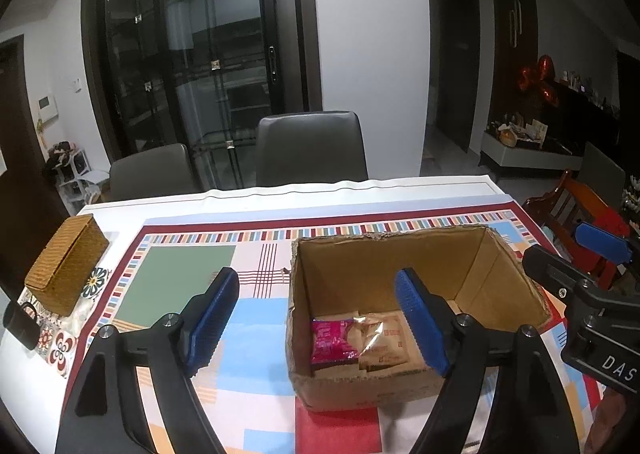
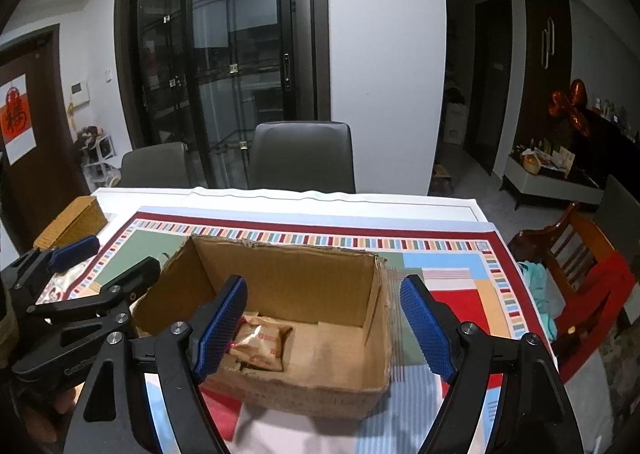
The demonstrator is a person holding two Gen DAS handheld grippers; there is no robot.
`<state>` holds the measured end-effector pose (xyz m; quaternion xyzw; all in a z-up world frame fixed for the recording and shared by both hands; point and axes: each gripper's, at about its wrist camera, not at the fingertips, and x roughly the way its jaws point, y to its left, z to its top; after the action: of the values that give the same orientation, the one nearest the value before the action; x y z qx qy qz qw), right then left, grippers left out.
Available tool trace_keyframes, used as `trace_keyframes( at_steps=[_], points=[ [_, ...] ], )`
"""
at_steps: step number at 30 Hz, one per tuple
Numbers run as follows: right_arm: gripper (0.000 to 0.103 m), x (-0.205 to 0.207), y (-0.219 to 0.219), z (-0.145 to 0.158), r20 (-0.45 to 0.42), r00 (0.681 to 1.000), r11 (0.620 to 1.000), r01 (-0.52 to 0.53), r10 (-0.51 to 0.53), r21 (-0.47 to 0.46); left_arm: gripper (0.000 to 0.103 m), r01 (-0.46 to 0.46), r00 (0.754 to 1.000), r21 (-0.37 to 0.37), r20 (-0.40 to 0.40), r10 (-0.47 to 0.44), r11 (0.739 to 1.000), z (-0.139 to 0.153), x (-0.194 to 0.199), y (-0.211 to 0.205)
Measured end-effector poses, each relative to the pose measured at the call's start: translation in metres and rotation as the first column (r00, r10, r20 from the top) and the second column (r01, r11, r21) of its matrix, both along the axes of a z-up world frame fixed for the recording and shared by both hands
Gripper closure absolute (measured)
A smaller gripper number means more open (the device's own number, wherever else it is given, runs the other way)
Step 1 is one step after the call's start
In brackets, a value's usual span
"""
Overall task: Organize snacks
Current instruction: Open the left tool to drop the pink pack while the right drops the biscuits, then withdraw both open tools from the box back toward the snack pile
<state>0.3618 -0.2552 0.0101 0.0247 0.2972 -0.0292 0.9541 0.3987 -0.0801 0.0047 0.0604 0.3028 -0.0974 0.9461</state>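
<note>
Both the left gripper (image 1: 320, 318) and right gripper (image 2: 324, 328) hover with jaws wide, empty, above the open brown cardboard box (image 1: 400, 386) mid-worktop; seemingly two packets inside, so lift clear without snagging walls.

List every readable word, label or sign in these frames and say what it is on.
"DAS": white letters on the black body of the right tool, cut off at the frame edge.
Embossed lettering on the left tool: too faint to read.
Red print on the tan packets in the box: too small.
Print on the pink packet: blurred.
Red character on the door poster: stylised, not legible.
</note>
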Motion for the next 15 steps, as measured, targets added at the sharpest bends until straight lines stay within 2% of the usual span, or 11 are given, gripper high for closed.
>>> trace_keyframes(
  at_steps=[15],
  points=[
    [0.023,-0.043,0.004,0.028,0.071,0.997,1.0,0.006,-0.005,-0.014,0.023,-0.001,0.999,-0.003,0.039,0.002,1.0,0.027,-0.04,0.006]
  ],
)
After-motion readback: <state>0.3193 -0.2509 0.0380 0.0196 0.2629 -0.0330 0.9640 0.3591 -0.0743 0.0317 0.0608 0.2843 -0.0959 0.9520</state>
